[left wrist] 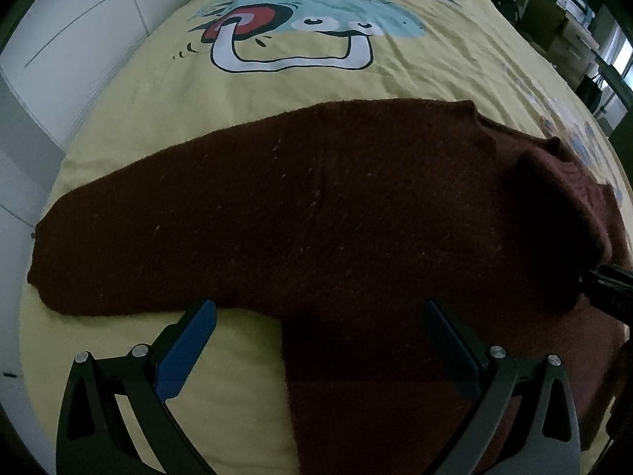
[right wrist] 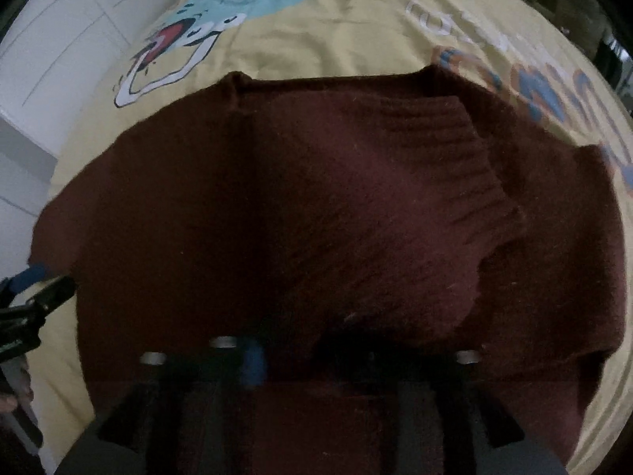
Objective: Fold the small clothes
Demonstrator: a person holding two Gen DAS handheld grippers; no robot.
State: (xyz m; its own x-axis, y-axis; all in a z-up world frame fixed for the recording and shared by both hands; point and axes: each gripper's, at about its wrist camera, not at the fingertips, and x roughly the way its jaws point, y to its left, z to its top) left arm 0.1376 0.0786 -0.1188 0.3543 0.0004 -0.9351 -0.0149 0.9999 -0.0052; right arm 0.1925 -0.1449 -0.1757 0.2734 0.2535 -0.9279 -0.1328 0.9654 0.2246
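Across the near half of the bed lies the dark maroon knitted sweater (left wrist: 316, 213), spread flat on the yellow bedcover (left wrist: 300, 83). In my left wrist view it runs from a rounded end at the left to a bunched, ribbed part at the far right, and a broad flap of it reaches toward me between my left fingers. In my right wrist view a ribbed cuff or hem (right wrist: 447, 146) is folded over onto the body of the sweater (right wrist: 277, 206), lying on top of it to the right of centre.

My left fingers (left wrist: 320, 340) stand wide apart just above the near edge of the knit; the blue pad (left wrist: 186, 348) on the left one hangs over bare bedcover, the right one over the flap. Nothing is pinched between them.

My right fingers (right wrist: 356, 360) are blurred and dark, low over the near part of the sweater. They look parted, with no cloth clamped between them, though the blur hides their tips.

At the left edge of the right view my other tool shows beside the sweater's left end. Beyond the sweater the bedcover carries a cartoon print (left wrist: 292, 23) in teal, red and white. White cupboard doors (left wrist: 79, 39) stand along the left of the bed.
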